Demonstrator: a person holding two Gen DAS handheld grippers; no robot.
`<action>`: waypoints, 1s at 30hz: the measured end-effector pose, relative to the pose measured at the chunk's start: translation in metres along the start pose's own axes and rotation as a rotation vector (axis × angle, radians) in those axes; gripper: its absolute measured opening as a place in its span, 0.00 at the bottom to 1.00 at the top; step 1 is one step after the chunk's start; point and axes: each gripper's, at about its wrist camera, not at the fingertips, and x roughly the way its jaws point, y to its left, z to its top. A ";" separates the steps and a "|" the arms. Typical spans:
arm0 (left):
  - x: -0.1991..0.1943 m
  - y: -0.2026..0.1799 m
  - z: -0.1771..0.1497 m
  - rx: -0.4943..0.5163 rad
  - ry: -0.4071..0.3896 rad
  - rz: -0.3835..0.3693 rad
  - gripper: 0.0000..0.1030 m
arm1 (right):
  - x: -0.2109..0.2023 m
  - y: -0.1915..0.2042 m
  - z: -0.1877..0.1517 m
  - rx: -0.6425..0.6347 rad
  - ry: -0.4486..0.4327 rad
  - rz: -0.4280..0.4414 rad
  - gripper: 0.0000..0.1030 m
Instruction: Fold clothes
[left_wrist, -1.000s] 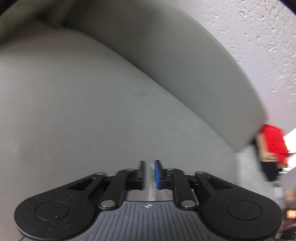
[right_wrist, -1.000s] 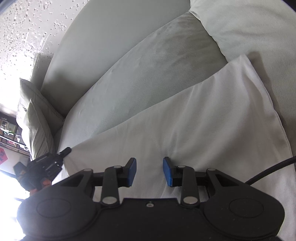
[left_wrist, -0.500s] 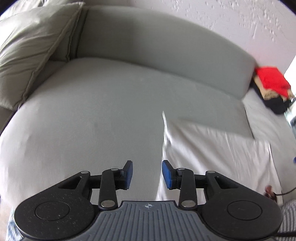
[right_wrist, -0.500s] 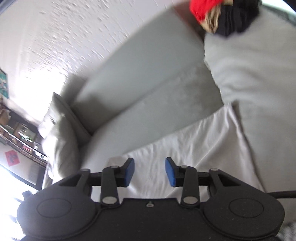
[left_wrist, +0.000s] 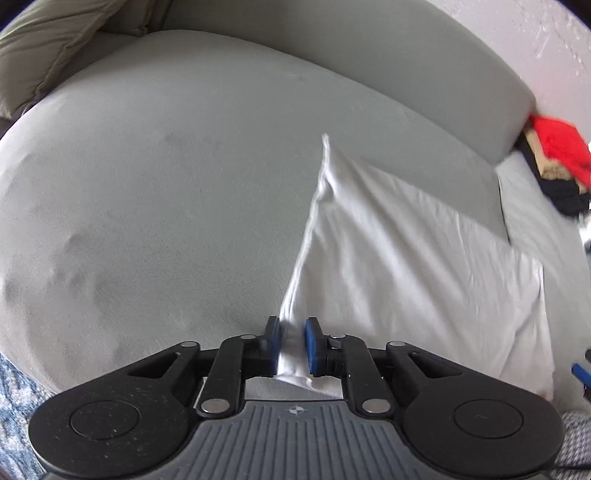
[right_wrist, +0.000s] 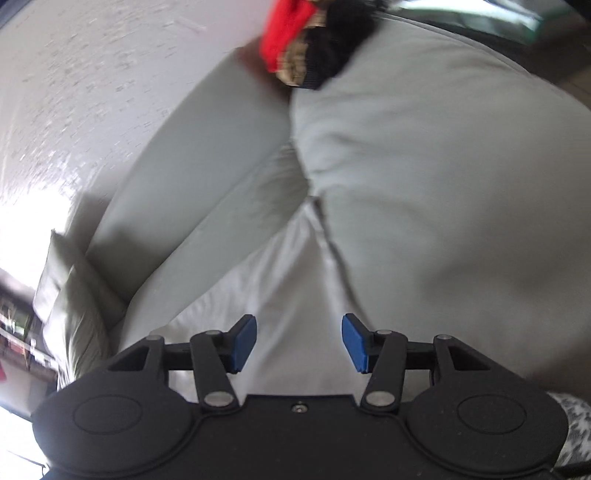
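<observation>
White garment (left_wrist: 399, 266) flat on grey sofa seat (left_wrist: 166, 192) | thin, limp, light (will sag, wrinkle) | left gripper (left_wrist: 291, 345) closing on its near-left edge, cloth between pads | right gripper (right_wrist: 300, 341) opening, holding nothing, over cloth | best held at corners

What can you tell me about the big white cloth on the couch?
The white cloth is thin, soft-looking fabric, lightly wrinkled, spread flat over the grey couch seat cushion. It looks folded into a rough rectangle, with one corner poking up. The left gripper is closing on its near edge, with fabric bunched between the blue pads. The right gripper is opening above it, with nothing pinched.
</observation>
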 end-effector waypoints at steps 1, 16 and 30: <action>-0.001 -0.004 -0.002 0.025 -0.003 0.011 0.07 | 0.002 -0.007 -0.001 0.012 -0.001 -0.015 0.49; -0.033 -0.041 -0.038 0.169 -0.271 0.318 0.26 | -0.006 0.001 -0.018 -0.128 -0.068 -0.083 0.57; 0.016 -0.090 -0.046 0.287 -0.233 0.229 0.28 | 0.066 0.074 -0.061 -0.548 0.077 -0.434 0.25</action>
